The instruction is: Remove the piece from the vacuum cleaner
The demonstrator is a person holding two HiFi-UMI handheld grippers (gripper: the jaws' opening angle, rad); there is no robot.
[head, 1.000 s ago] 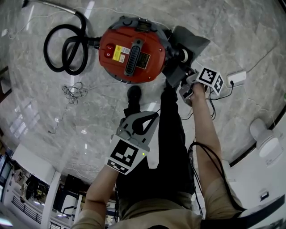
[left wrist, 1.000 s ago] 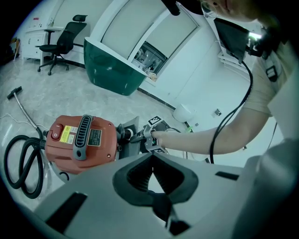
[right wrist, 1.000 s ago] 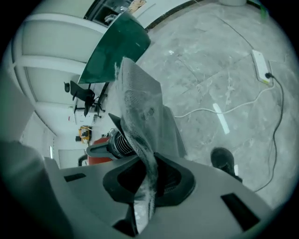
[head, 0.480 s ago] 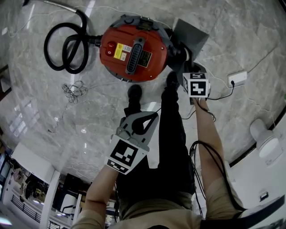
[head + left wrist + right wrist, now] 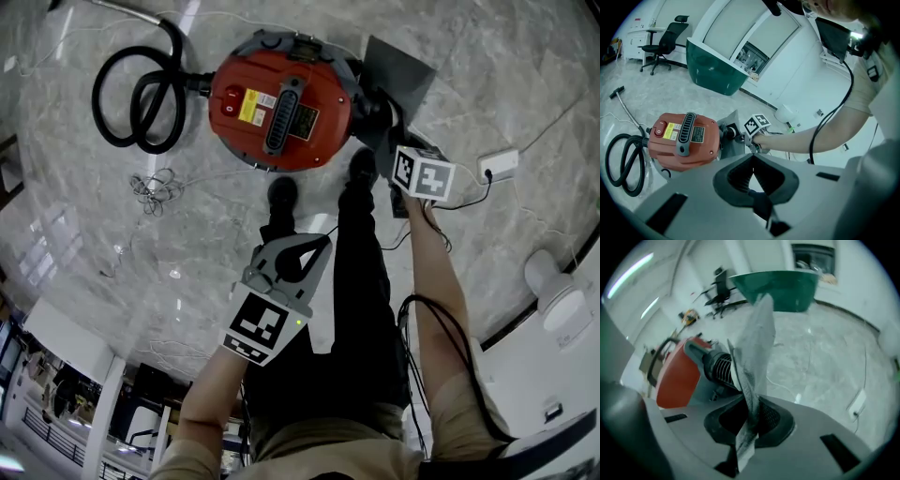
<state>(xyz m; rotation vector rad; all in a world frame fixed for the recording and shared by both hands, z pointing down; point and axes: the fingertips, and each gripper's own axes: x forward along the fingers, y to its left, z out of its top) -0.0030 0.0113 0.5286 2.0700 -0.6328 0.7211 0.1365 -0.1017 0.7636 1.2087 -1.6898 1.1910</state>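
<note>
Beside the vacuum [image 5: 278, 101], on its right flank in the head view, sits the piece [image 5: 401, 67], a flat grey sheet joined to a black ribbed neck [image 5: 717, 367]. The right gripper [image 5: 751, 412] is clamped on the sheet's near edge, with only the thin material between its nearly closed jaws. The left gripper [image 5: 753, 158] hangs well back from the vacuum, its jaws closed on nothing.

By my reading the grasp is made and the pull-off is the step in hand. The next move calls for drawing the piece away from the vacuum, perhaps with the left gripper steadying it. The piece looks attached at the neck, though blur leaves that unsure.

Its long axis runs from the jaws outward, away from the person. The right gripper view shows it edge-on.
</note>
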